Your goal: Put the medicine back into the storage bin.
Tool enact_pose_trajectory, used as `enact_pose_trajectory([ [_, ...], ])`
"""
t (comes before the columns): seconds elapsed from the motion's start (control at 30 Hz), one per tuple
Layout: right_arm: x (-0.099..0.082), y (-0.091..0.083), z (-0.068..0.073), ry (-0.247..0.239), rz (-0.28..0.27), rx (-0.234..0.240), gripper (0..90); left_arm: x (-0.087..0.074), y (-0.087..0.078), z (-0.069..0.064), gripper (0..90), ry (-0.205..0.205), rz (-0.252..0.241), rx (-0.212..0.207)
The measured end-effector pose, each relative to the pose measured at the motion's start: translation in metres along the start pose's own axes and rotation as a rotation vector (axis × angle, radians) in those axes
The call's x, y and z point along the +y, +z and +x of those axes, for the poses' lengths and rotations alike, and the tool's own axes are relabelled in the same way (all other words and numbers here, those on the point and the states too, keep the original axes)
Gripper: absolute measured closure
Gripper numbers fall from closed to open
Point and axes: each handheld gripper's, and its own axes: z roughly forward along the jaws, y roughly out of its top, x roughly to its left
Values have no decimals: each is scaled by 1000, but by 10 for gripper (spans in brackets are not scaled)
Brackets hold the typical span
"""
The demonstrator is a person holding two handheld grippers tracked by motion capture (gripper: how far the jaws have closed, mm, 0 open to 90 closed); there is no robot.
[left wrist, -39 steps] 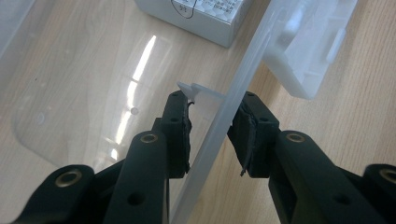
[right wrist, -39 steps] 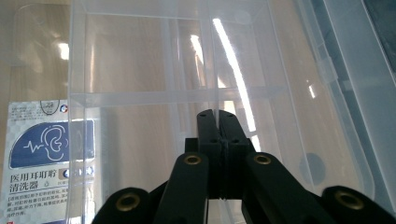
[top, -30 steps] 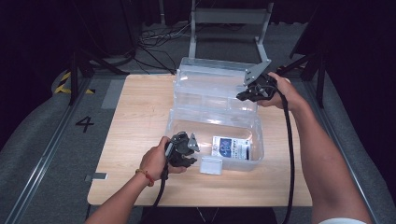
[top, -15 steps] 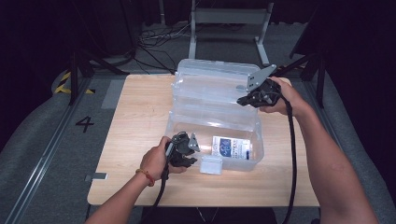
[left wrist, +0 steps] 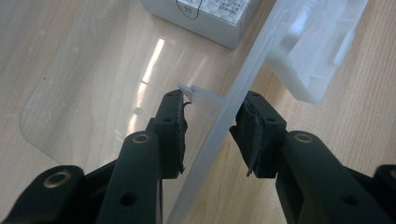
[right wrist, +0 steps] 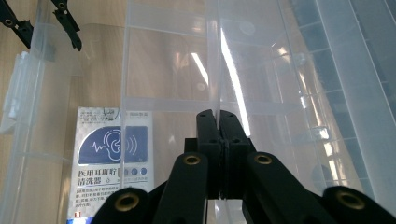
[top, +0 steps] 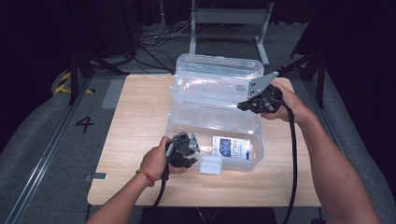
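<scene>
Dark floor and cables surround your pale wooden worktop (top: 135, 121), on which a clear plastic box (top: 187, 122) stands with its lid (top: 215, 74) tipped back toward the far edge. Inside the box, at its near right, lies a small carton (top: 231, 147) printed with a blue ear symbol, flat on the floor of the box; your right hand-held gripper's view shows it at the lower left (right wrist: 112, 172).

Your left hand-held gripper (top: 189, 148) sits at the near wall of the box, just left of the white latch (top: 211, 164) hanging from the front. In its own view (left wrist: 208, 123) the jaws straddle that wall, one pad inside the box and one outside, with a gap on each side of the plastic, so they stand spread and are not pressing on it; they have just been easing a little wider. The latch shows at the upper right of that view (left wrist: 313, 51).

Your right hand-held gripper (top: 245, 105) is at the right-hand rim of the box, by the lid's hinge line. In its own view (right wrist: 218, 116) the jaws are pressed together on the thin edge of the box's wall, pinching it.
</scene>
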Motion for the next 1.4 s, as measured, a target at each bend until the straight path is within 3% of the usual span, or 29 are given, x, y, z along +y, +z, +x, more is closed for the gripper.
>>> enact_pose_trajectory([
  [0.3, -5, -3, 10, 15, -44, -6, 896, 0, 0, 0, 625, 9, -6, 5],
  [1.4, -13, -11, 44, -5, -88, -5, 890, -2, 0, -2, 595, 35, -19, 23],
])
